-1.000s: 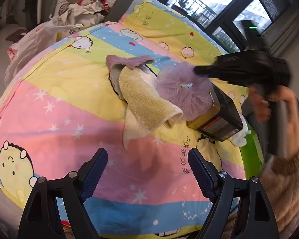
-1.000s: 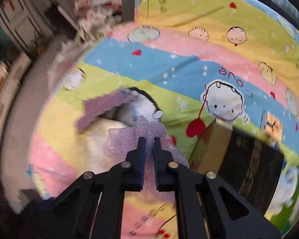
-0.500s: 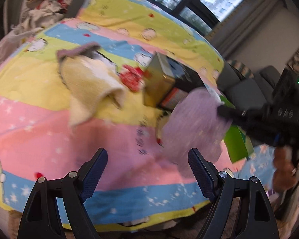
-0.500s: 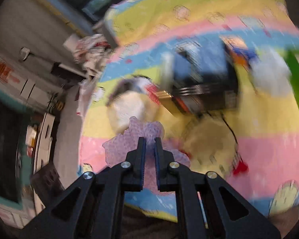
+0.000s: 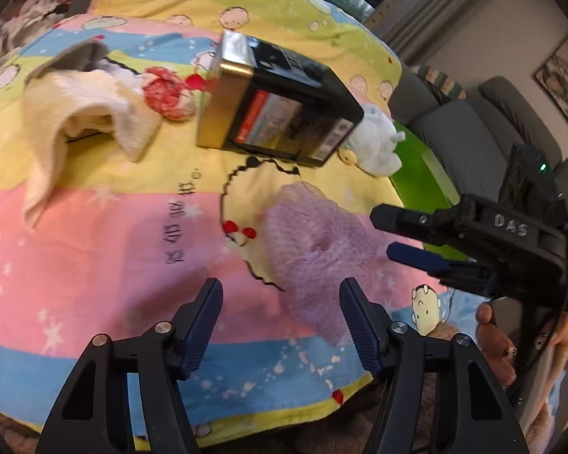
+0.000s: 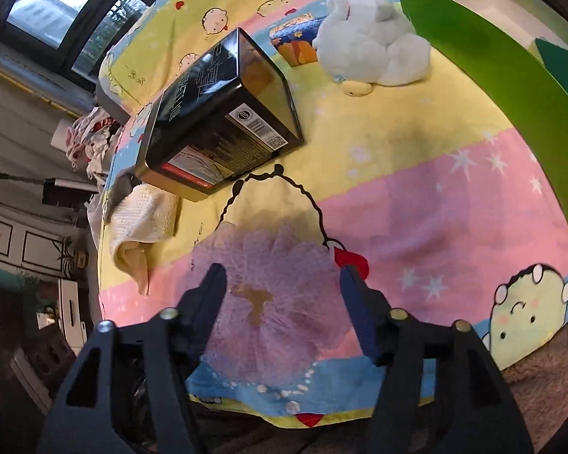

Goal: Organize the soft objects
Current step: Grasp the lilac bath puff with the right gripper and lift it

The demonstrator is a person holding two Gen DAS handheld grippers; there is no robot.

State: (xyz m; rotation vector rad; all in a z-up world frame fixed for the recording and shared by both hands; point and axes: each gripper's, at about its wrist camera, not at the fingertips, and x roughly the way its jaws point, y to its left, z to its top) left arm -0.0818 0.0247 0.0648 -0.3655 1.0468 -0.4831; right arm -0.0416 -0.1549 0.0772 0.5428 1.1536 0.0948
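Observation:
A purple mesh bath puff (image 5: 314,242) lies on the pink stripe of the cartoon bedspread near its front edge; it also shows in the right wrist view (image 6: 272,295). My right gripper (image 6: 280,283) is open, its jaws either side of the puff; in the left wrist view (image 5: 382,230) it sits just right of the puff. My left gripper (image 5: 280,314) is open and empty, just in front of the puff. A cream towel (image 5: 75,113), a red mesh puff (image 5: 166,92) and a white plush toy (image 6: 371,41) lie further back.
A black and gold tin box (image 5: 276,109) lies on its side mid-bed, also in the right wrist view (image 6: 219,121). A green bin (image 6: 511,75) stands at the right edge. A grey cloth (image 5: 72,56) lies behind the towel. A grey sofa (image 5: 454,125) is beyond.
My right gripper carried the purple puff from the towel pile to the bed's front right, then opened and let it go. My left gripper swung right to face it.

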